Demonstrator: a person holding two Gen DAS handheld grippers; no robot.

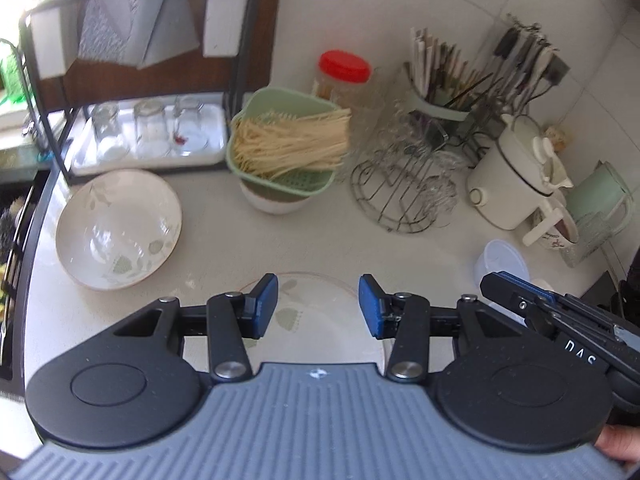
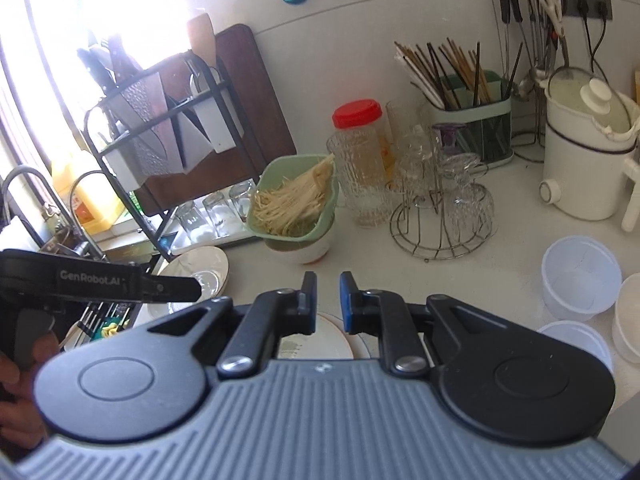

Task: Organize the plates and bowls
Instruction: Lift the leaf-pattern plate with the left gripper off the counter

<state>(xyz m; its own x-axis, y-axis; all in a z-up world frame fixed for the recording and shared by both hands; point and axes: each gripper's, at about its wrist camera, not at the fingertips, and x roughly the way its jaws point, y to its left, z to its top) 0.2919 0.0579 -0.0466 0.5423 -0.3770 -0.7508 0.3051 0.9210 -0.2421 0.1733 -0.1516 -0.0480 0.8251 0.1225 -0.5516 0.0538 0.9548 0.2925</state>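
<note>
My left fingers point(image 1: 318, 306) hang wide apart over a leaf-patterned plate point(image 1: 316, 320) lying flat on the pale surface point(image 1: 248, 248), holding nothing. A deep bowl point(image 1: 118, 228) with the same leaf print sits near, off to the left beside the black rack point(image 1: 132, 80). My right fingers point(image 2: 328, 302) are nearly together, a narrow gap showing, above the plate's rim point(image 2: 340, 340); possibly touching it, hard to tell. White tubs point(image 2: 580, 276) stand at right.
</note>
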